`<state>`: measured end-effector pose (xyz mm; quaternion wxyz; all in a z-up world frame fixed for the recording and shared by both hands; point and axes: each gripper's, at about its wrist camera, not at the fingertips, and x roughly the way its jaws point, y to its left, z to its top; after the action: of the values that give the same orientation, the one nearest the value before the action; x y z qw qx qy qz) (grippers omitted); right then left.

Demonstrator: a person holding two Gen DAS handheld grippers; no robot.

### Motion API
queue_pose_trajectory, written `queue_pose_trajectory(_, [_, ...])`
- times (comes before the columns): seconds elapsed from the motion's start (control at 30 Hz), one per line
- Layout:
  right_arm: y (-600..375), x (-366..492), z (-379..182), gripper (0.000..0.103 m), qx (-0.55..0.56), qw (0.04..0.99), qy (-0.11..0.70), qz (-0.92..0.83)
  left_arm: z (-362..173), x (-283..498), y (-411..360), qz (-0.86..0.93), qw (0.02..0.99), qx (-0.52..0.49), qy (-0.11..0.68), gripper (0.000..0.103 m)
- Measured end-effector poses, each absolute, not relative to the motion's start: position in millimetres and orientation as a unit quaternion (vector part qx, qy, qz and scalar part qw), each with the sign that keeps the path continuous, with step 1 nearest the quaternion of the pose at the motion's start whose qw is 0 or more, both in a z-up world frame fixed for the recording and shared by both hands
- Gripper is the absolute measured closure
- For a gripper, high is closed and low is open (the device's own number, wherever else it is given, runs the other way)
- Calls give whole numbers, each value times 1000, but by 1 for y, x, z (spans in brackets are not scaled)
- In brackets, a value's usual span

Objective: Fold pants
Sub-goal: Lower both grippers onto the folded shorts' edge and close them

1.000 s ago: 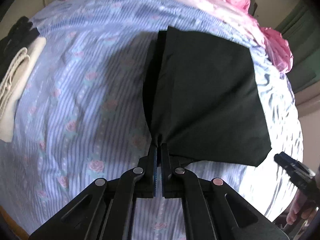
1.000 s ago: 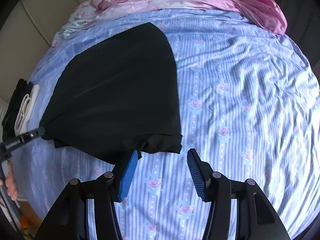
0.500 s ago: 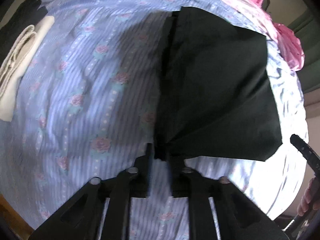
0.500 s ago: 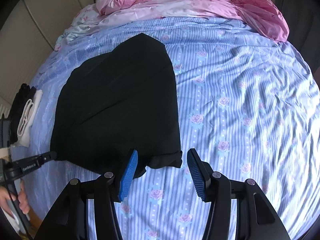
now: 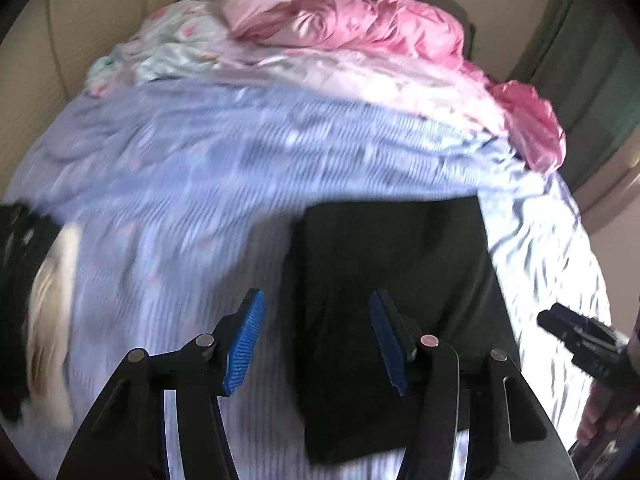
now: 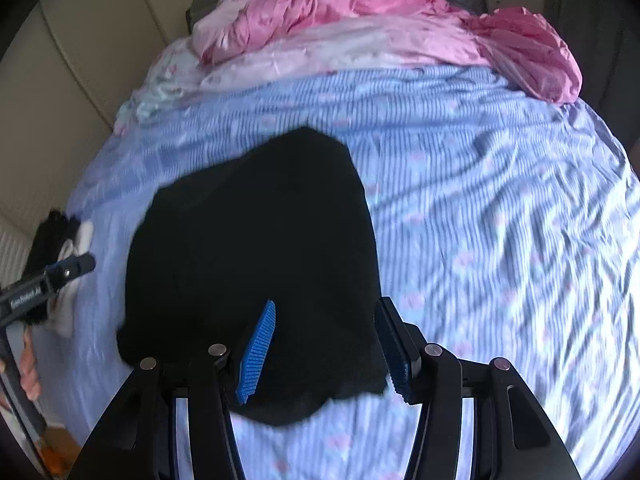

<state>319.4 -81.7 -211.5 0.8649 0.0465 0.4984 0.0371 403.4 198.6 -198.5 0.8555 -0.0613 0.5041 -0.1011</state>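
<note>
The black pants [image 6: 256, 248] lie folded flat on the blue striped bedsheet [image 6: 480, 200]. In the left wrist view the pants [image 5: 392, 280] lie in front of and under the right finger of my left gripper [image 5: 316, 336], which is open and empty just above their left edge. My right gripper [image 6: 326, 340] is open and empty, hovering over the near edge of the pants. The left gripper also shows at the left of the right wrist view [image 6: 48, 276], and the right gripper at the right of the left wrist view [image 5: 580, 340].
A crumpled pink quilt [image 6: 360, 12] and pale sheets are piled at the head of the bed. A stack of folded cream and black clothes [image 5: 44, 300] lies at the bed's left side. A wall runs along the left.
My left gripper has let go of the pants' corner and opened wide; the pants now lie flat. Both grippers have tilted up and drawn back a little.
</note>
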Motion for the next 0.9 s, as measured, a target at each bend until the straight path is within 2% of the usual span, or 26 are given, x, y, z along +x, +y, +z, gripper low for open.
queue_pose_trajectory(0.03, [-79,329,-209,50,53,868,493,33,-200,417,199,-111,853,-66,506,55])
queue_pose_trajectory(0.23, [-62,374,-195,50,59,883,464,33,-224,468,200,-142,832,-97,528,60])
queue_pose_trajectory(0.57, [-52,402,-193,50,41,886,460,41,-267,502,192,-117,801,-99,579,63])
queue_pose_trajectory(0.6, [-53,401,-195,50,42,885,462,41,-269,502,193,-116,799,-107,581,71])
queue_pose_trajectory(0.63, [-54,401,-196,50,42,884,464,40,-271,501,193,-117,797,-112,582,86])
queue_pose_trajectory(0.7, [-56,400,-199,50,45,881,468,39,-269,499,189,-114,801,-107,578,98])
queue_pose_trajectory(0.9, [-63,396,-202,50,48,880,470,36,-228,477,202,-90,846,-123,511,98])
